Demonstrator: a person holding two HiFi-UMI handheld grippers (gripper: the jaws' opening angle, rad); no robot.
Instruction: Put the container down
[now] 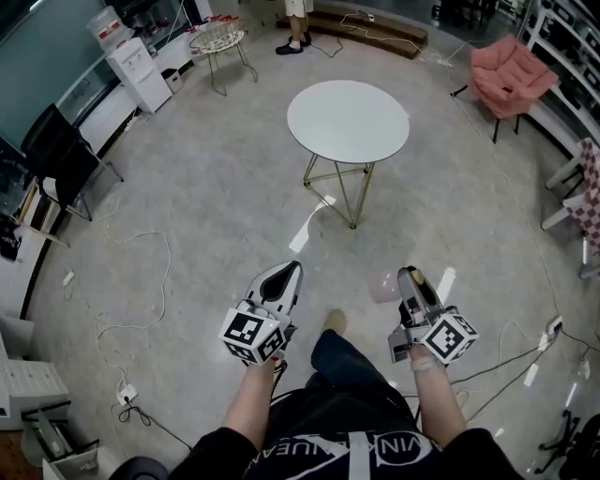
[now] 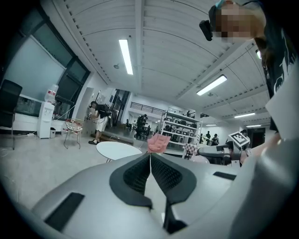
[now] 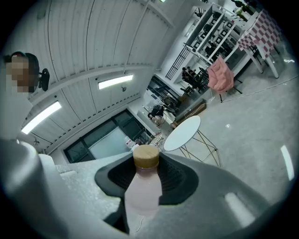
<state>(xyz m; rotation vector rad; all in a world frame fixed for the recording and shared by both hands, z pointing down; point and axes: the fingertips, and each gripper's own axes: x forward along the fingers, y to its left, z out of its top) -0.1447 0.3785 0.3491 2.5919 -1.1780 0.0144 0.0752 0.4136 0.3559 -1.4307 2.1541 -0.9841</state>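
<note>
The container is a pale pink bottle (image 3: 141, 189) with a light wooden cap (image 3: 146, 156). My right gripper (image 3: 146, 173) is shut on it, its dark pads pressing the neck from both sides. In the head view the right gripper (image 1: 410, 275) is held in the air at lower right, and the bottle (image 1: 382, 287) shows as a pink shape at its left. My left gripper (image 1: 292, 268) hovers at lower left, and its jaws (image 2: 150, 161) are shut with nothing between them. A round white table (image 1: 347, 120) stands well ahead of both grippers, also seen as the table (image 3: 183, 133).
A pink armchair (image 1: 511, 75) stands at the far right and a wire stool (image 1: 217, 39) at the far left. A white water dispenser (image 1: 139, 73) and a black chair (image 1: 61, 159) line the left wall. Cables (image 1: 141, 281) lie on the floor. A person's legs (image 1: 298, 28) show at the back.
</note>
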